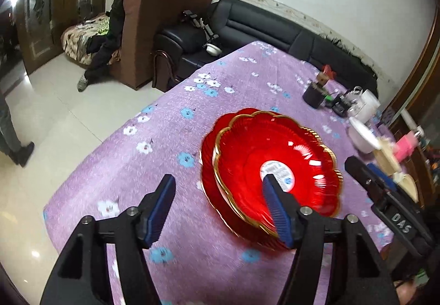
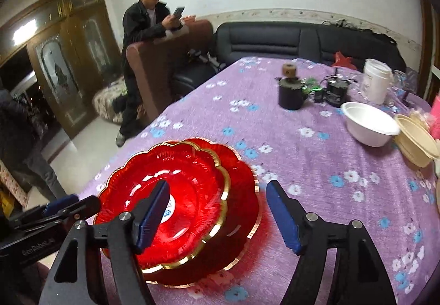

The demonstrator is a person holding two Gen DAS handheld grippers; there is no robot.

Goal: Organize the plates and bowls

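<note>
My left tongs [image 1: 220,208] stand spread, empty, above the near rim of the red plates [image 1: 272,167]. These plates are stacked, the top one sitting slightly off-centre on the lower. My right tongs [image 2: 217,211] are spread too, gripping nothing, one finger over the stack. Farther right, well beyond them, the white bowl [image 2: 368,126] and cream bowls [image 2: 415,142] wait unstacked: plates look done, bowls left.

Two wrist cameras look down close from opposite sides over the stacked red plates [image 1: 275,167] [image 2: 176,208], sharing the purple-clothed table [image 1: 165,139] [image 2: 316,167].
</note>
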